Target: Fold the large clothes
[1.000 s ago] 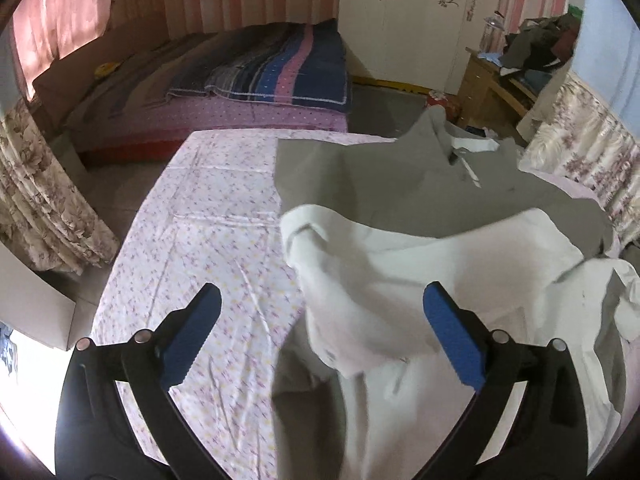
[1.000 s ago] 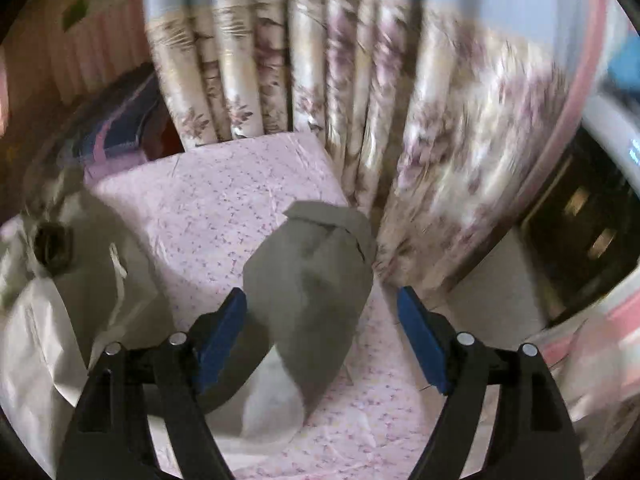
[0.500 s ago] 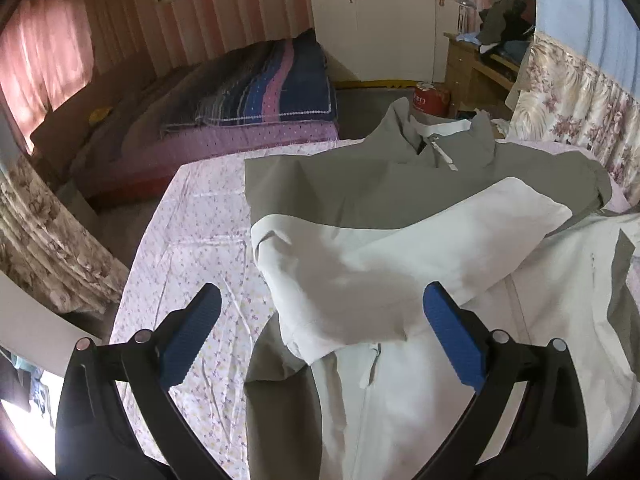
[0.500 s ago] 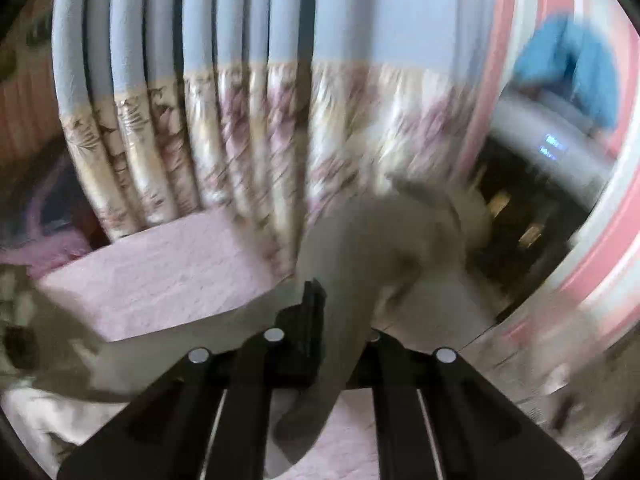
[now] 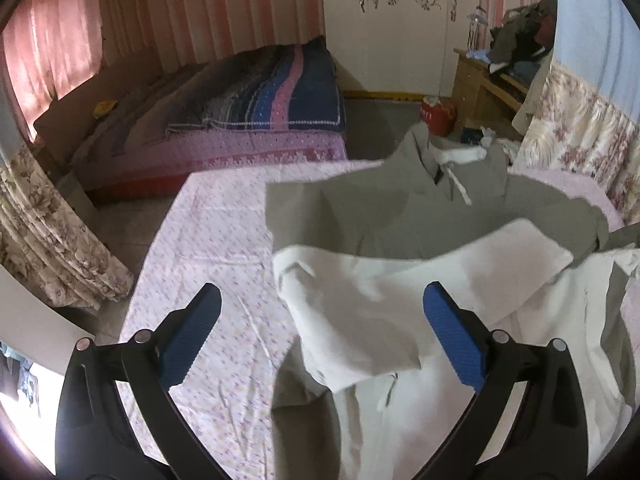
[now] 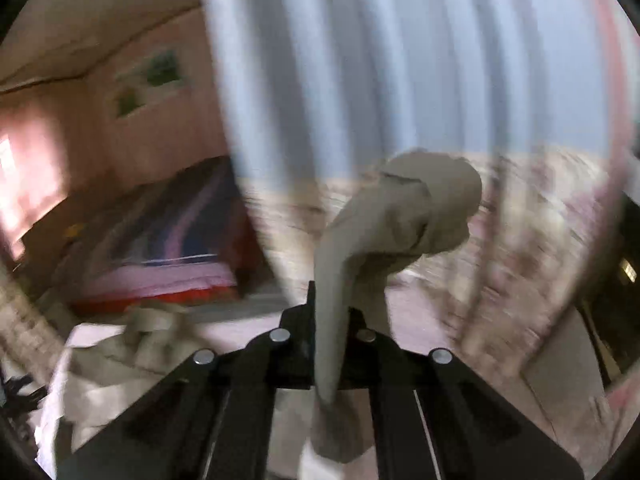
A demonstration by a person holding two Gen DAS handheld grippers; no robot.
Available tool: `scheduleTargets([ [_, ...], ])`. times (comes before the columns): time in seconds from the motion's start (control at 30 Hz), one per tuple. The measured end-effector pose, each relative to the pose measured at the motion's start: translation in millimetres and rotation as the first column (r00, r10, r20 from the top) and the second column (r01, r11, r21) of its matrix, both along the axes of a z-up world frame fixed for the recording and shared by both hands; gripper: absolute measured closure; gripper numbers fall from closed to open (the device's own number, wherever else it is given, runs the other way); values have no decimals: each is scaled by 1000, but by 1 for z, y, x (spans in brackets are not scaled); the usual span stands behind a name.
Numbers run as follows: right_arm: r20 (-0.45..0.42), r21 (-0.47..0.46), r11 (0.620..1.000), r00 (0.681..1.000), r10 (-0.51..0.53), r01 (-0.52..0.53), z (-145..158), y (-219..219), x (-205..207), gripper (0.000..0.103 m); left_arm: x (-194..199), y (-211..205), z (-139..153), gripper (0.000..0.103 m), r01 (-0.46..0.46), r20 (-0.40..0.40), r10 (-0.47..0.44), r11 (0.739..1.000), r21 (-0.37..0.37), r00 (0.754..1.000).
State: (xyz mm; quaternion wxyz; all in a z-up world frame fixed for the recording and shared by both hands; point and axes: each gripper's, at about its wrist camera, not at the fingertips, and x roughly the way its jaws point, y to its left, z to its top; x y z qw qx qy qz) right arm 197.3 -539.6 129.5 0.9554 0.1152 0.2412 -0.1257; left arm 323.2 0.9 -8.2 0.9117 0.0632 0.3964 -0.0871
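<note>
A grey and cream jacket (image 5: 400, 280) lies spread on the pink flowered bedsheet (image 5: 216, 248), collar at the far end, one cream sleeve folded across its chest. My left gripper (image 5: 320, 332) hovers open above the jacket's near left part, its blue pads (image 5: 192, 332) holding nothing. In the blurred right wrist view, my right gripper (image 6: 332, 312) is shut on the jacket's grey sleeve cuff (image 6: 404, 220), which is lifted in the air and droops over the closed jaws. The rest of the jacket (image 6: 132, 344) lies low at the left of that view.
A second bed with a striped dark blanket (image 5: 256, 96) stands beyond a strip of floor. A wooden desk piled with clothes (image 5: 504, 60) is at the far right. Flowered curtains (image 5: 580, 128) hang along the right side, and more (image 5: 48, 248) hang at the left.
My right gripper closed on the grey sleeve cuff and lifted it off the bed, the view swinging upward. The left gripper rose slightly and stayed open.
</note>
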Motion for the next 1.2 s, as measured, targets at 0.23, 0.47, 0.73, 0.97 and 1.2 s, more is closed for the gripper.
scheduleTargets([
  [0.23,25,-97,898,901,433,-429,38,195,64,100,-2,27,15,3,-42,22,44,997,-64,999],
  [0.47,-310,106,654,600,737,-749,-95,358,106,49,-6,62,1,3,-101,-9,101,992,-79,995],
  [0.73,-151,55,797,784,602,-602,-65,250,51,17,-1,36,-13,3,-23,-40,20,996,-90,999],
  [0.97,-228,19,950,924,307,-311,-110,146,40,17,10,-50,-54,5,154,-172,-168,983,-96,971],
  [1.2,-220,68,953,927,304,-297,-145,128,29,17,8,-113,-98,96,262,-318,-274,962,-79,908],
])
